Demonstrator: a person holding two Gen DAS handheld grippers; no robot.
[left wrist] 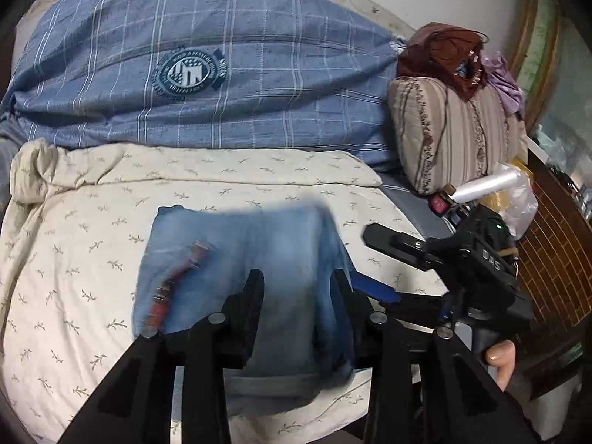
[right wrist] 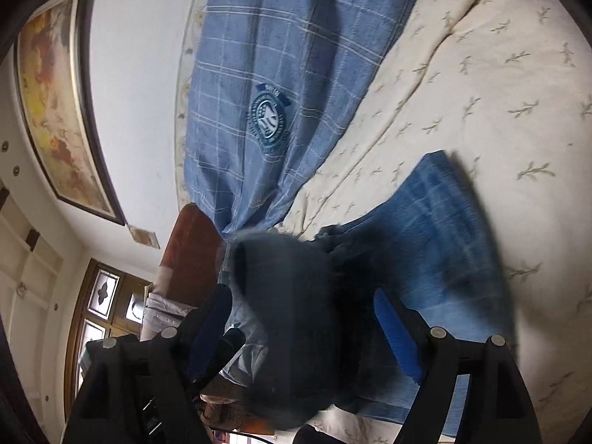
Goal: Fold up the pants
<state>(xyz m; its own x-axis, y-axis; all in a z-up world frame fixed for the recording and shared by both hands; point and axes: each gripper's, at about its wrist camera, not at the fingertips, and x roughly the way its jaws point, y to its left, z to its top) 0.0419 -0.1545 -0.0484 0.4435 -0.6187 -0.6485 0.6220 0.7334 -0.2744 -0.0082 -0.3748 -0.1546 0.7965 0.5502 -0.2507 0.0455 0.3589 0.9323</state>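
On the left side of the left wrist view, a cream sheet (left wrist: 74, 259) with little leaf prints is covering the bed. Behind it, a big blue checked blanket (left wrist: 222, 85) with a round badge is lying in a long roll.

In the middle, the blue pants (left wrist: 236, 259) are lying on the cream sheet, folded into a short, wide shape. They look blurry. A small red strip is showing on their left part. The left gripper (left wrist: 296, 296) is sitting low over the near part of the pants. Its two black fingers (left wrist: 251, 307) are standing wide apart, with the blue cloth showing between them. It is not squeezing anything.

To the right, the right gripper (left wrist: 373, 288) is coming in from the side, close to the right edge of the pants. A hand (left wrist: 499, 359) is holding its handle. Behind it, a striped pillow (left wrist: 444, 133) is standing up with a brown cloth (left wrist: 444, 51) on top. A roll of clear plastic (left wrist: 484, 185) is lying near the pillow.

In the right wrist view, a framed picture (right wrist: 55, 103) is hanging on the wall at the left. The blue checked blanket (right wrist: 277, 74) is next, then the cream sheet (right wrist: 499, 74). The pants (right wrist: 444, 229) are lying on the sheet. The right gripper (right wrist: 303, 318) has its fingers spread apart, and one blue pad (right wrist: 396, 336) is showing. A dark, blurry bunch of cloth is sitting between the fingers. It is not clear if the fingers are touching it.
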